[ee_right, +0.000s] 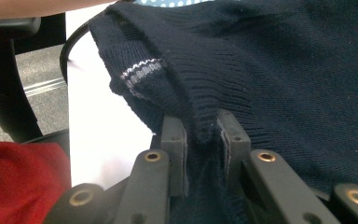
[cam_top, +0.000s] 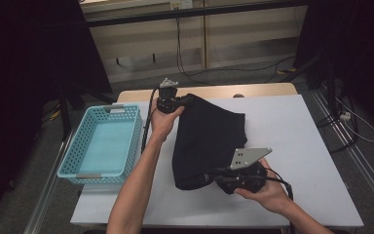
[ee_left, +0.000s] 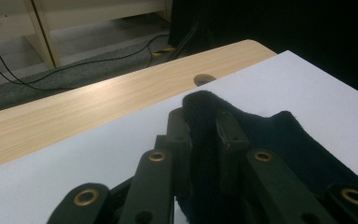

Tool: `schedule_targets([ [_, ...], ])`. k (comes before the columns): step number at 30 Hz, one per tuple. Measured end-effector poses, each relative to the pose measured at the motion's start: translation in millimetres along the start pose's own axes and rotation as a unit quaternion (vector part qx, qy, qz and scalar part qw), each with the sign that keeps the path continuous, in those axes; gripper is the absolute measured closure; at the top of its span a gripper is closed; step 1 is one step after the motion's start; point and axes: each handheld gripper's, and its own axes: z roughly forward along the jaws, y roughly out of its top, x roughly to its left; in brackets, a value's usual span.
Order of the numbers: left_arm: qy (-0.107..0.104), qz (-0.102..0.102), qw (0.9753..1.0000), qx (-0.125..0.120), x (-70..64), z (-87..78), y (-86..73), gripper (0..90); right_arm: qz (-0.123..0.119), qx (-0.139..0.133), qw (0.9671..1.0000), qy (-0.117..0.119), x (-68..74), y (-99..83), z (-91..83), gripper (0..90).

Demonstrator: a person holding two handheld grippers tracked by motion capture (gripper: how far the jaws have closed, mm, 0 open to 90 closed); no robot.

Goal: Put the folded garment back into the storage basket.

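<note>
A dark navy knit sweater (cam_top: 207,139) lies folded on the white table (cam_top: 297,146). My left gripper (cam_top: 177,101) is shut on its far left corner, and the left gripper view has a fold of the sweater (ee_left: 205,135) pinched between the jaws. My right gripper (cam_top: 209,178) is shut on the near edge. The right gripper view has ribbed knit (ee_right: 205,112) clamped between the jaws, with a white-striped cuff (ee_right: 140,72) just beyond.
A light blue plastic basket (cam_top: 104,144) stands on the table's left side. A wooden strip (cam_top: 253,90) runs along the far edge. Cables (cam_top: 214,68) lie on the floor behind, and red cloth (ee_right: 23,182) sits low in the right gripper view.
</note>
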Motion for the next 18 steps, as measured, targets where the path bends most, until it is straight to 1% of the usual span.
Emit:
schedule_targets([
  [6,0.008,-0.003,1.0000,-0.005,1.1,-5.1,4.6,79.1,-0.003,-0.004,1.0000,0.000,0.5,5.0,0.0,76.3],
  [8,0.012,0.002,0.9999,-0.002,2.0,-9.8,7.8,79.2,-0.006,-0.008,0.9999,-0.003,0.8,8.9,-1.2,76.4],
  [18,0.014,0.002,0.9998,-0.011,5.9,-22.4,16.7,79.4,-0.009,-0.026,0.9996,0.001,3.0,21.4,-0.7,76.5],
])
